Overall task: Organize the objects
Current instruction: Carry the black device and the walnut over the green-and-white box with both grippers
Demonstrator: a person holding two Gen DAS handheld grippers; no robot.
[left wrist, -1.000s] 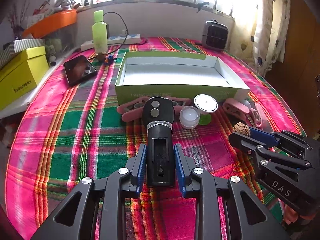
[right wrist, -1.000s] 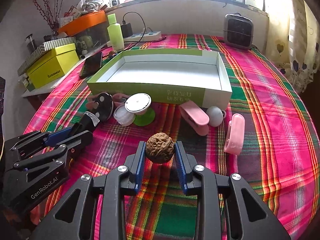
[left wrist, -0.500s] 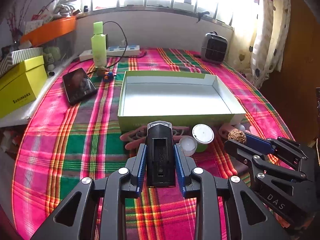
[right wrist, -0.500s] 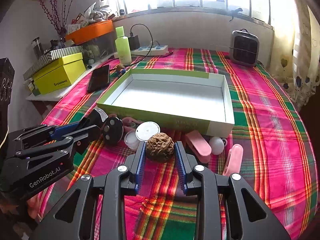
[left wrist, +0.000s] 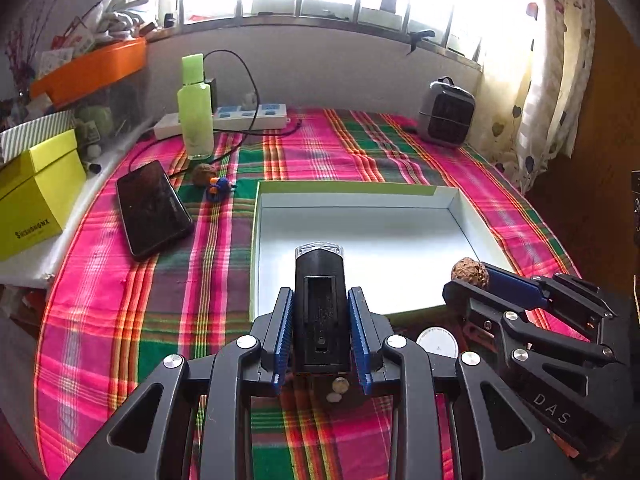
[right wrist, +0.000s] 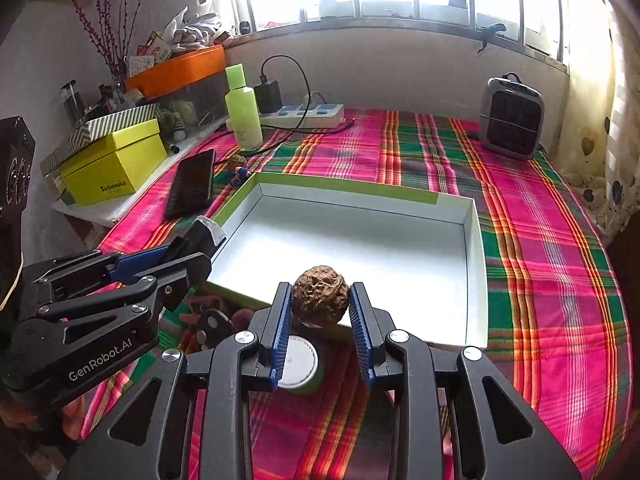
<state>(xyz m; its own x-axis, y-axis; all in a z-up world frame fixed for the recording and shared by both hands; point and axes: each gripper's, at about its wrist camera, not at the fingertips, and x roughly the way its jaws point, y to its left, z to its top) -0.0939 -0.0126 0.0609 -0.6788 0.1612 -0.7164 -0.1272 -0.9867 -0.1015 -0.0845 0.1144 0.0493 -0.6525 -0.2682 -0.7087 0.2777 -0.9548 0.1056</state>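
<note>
Tablecloth (right wrist: pixel 540 280): pink and green plaid, covers the table.
Box (right wrist: pixel 476 272): shallow, green outside, white inside, open, nothing in it.
Left gripper (left wrist: pixel 320 332): jaws pinching a black device (left wrist: pixel 320 312), held over the box's near edge.
Right gripper (right wrist: pixel 320 320): jaws pinching a walnut (right wrist: pixel 319 300), held above the box's near wall.
White-lidded jar (right wrist: pixel 298 364): on the cloth, below the walnut.

left gripper (left wrist: pixel 322 336) | lifted with black device (left wrist: pixel 320 312), now over box (left wrist: pixel 456 204) near edge || right gripper (right wrist: pixel 320 332) | lifted with walnut (right wrist: pixel 319 300), now over box front wall || table items | lid (right wrist: pixel 298 362) now under grippers
</note>
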